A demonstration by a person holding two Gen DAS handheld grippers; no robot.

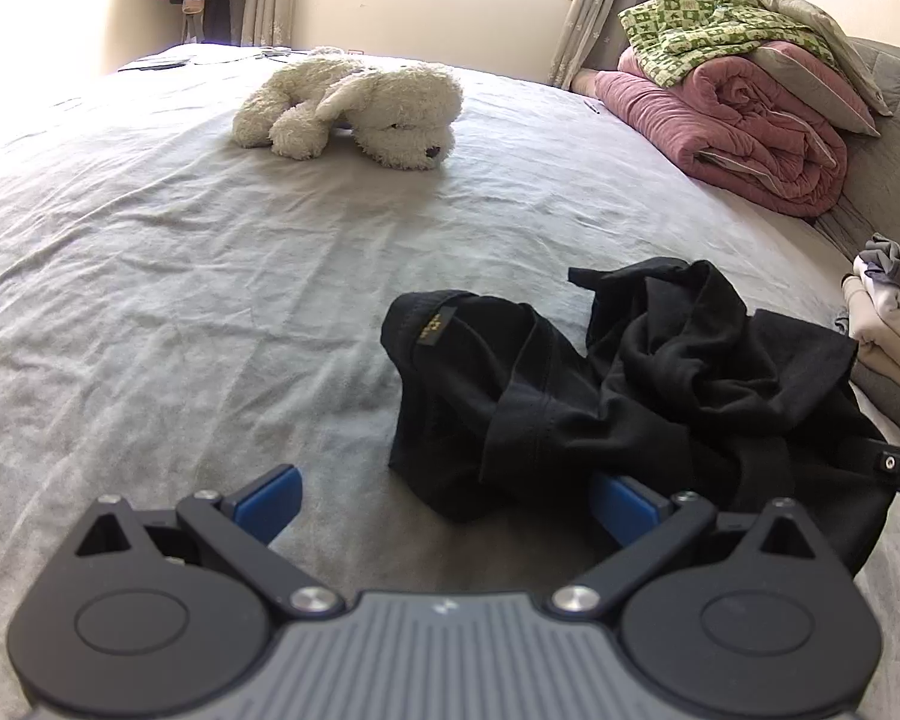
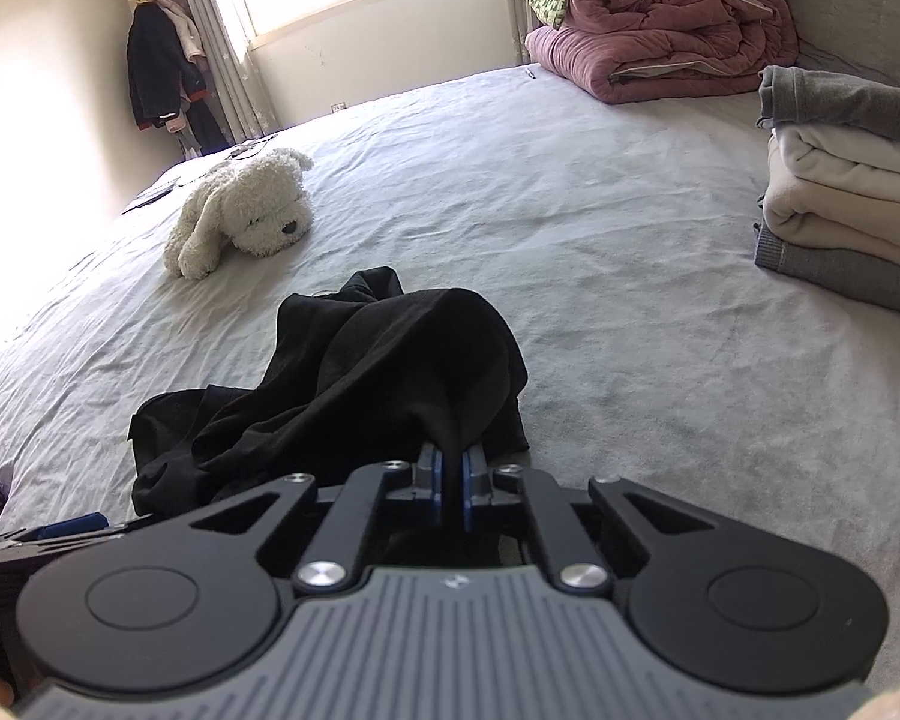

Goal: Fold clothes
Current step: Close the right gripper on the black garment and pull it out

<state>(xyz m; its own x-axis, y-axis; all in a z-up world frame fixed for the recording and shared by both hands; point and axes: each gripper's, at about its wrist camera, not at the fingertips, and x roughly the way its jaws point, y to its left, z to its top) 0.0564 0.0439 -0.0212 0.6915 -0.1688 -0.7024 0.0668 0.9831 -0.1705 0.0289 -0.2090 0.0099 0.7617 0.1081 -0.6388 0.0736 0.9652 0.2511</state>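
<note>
A crumpled black garment (image 1: 630,384) lies on the grey bed sheet (image 1: 210,276), with a small gold-lettered label near its left end. My left gripper (image 1: 444,501) stands open just before the garment's near edge; its right blue pad (image 1: 624,504) is partly under the cloth, the left pad (image 1: 270,501) over bare sheet. In the right wrist view the same black garment (image 2: 354,384) rises in a peak toward my right gripper (image 2: 453,474), which is shut on a pinched fold of it. The tip of the left gripper (image 2: 60,531) shows at the lower left.
A white plush dog (image 1: 354,111) lies further back on the bed. Rolled pink quilts with a green patterned cloth (image 1: 744,90) sit at the back right. A stack of folded grey and cream clothes (image 2: 852,180) rests at the right. Jackets hang in the far corner (image 2: 156,78).
</note>
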